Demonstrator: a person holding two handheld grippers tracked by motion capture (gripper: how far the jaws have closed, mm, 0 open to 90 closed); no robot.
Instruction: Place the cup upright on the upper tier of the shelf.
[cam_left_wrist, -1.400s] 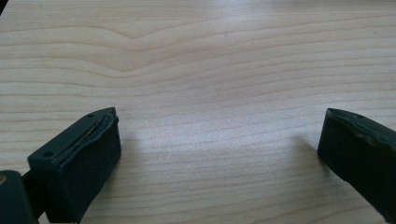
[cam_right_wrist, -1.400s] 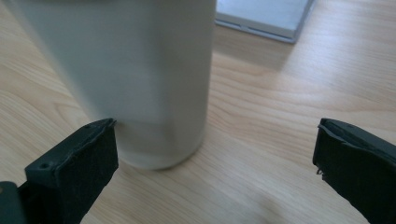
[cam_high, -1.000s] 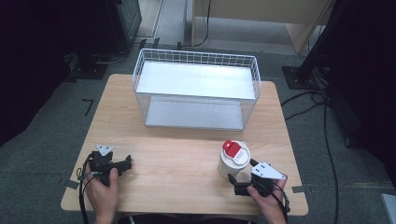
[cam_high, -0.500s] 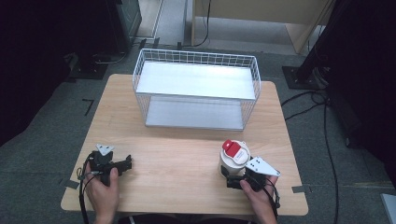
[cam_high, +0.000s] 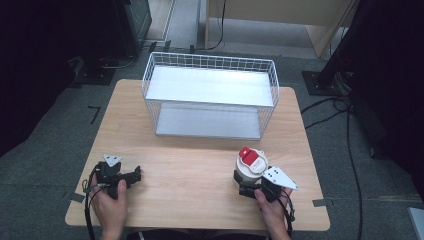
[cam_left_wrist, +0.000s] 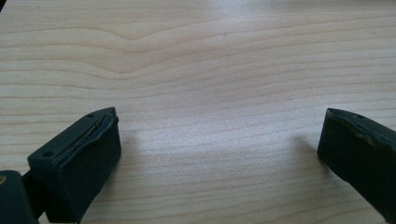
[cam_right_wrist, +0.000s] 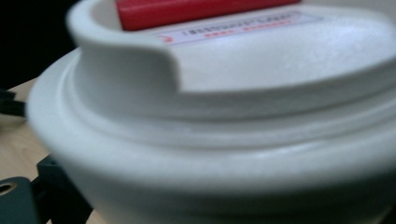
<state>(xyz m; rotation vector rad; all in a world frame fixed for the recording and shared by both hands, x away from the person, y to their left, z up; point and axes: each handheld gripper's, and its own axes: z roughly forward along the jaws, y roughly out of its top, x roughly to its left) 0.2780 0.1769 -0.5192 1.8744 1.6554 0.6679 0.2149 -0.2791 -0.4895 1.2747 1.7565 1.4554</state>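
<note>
Fingers of right gripper (cam_high: 248, 189) around white container (cam_high: 248, 169), contact hidden; left gripper (cam_high: 131, 176) spread wide over table (cam_high: 200, 165)

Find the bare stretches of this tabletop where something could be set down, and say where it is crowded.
Free: the wood between the left tool and the white container, and the strip before the wire basket. Crowded: the near right corner, where the right tool meets the container.
</note>
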